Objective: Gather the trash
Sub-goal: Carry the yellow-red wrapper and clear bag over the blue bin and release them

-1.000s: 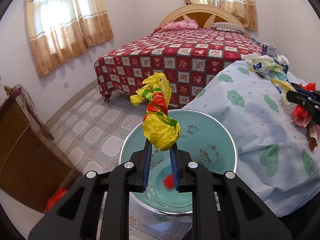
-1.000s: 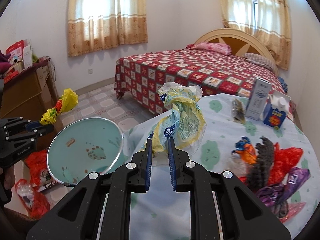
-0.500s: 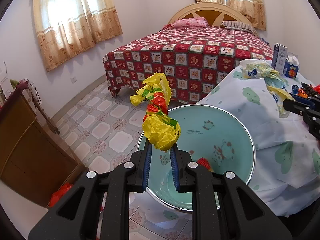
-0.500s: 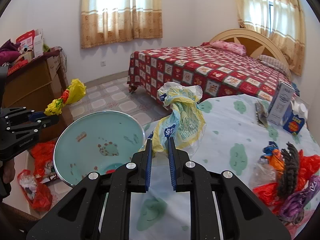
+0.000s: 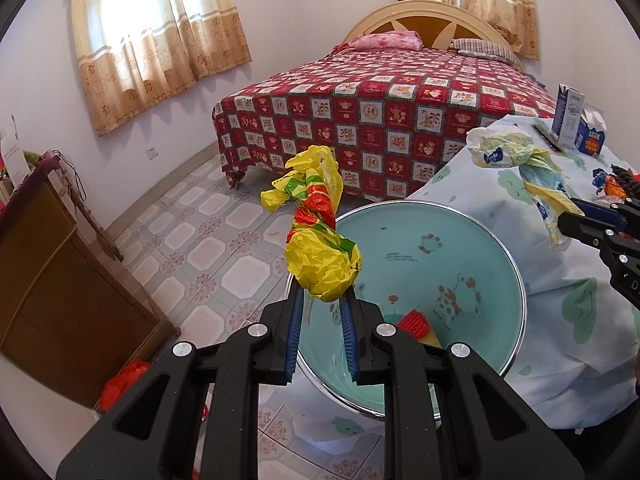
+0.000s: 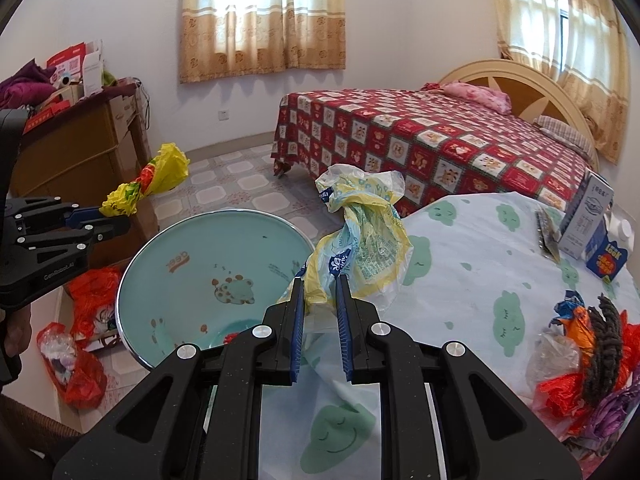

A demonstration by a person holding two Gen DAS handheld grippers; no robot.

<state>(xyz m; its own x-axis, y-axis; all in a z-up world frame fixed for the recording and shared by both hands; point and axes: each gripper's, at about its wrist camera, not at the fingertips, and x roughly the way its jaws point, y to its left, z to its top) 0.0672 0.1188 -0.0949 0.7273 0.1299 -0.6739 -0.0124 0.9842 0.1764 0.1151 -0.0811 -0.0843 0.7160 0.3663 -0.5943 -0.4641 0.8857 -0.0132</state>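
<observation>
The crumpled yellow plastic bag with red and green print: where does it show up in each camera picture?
Left wrist view: the yellow bag is at centre, pinched in the left gripper.
Right wrist view: at the left edge, above the basin.
Shared landmark: the round turquoise basin.

The round table under a white cloth with green cloud faces [image 6: 460,264] carries two upright cartons [image 6: 588,216] and a heap of crumpled red, orange and purple wrappers [image 6: 592,356].

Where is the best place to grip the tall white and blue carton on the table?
Grip the tall carton across its narrow side walls at mid-height, coming from the bed side or from above; the orange-and-blue carton stands close beside it and blocks that flank.
</observation>
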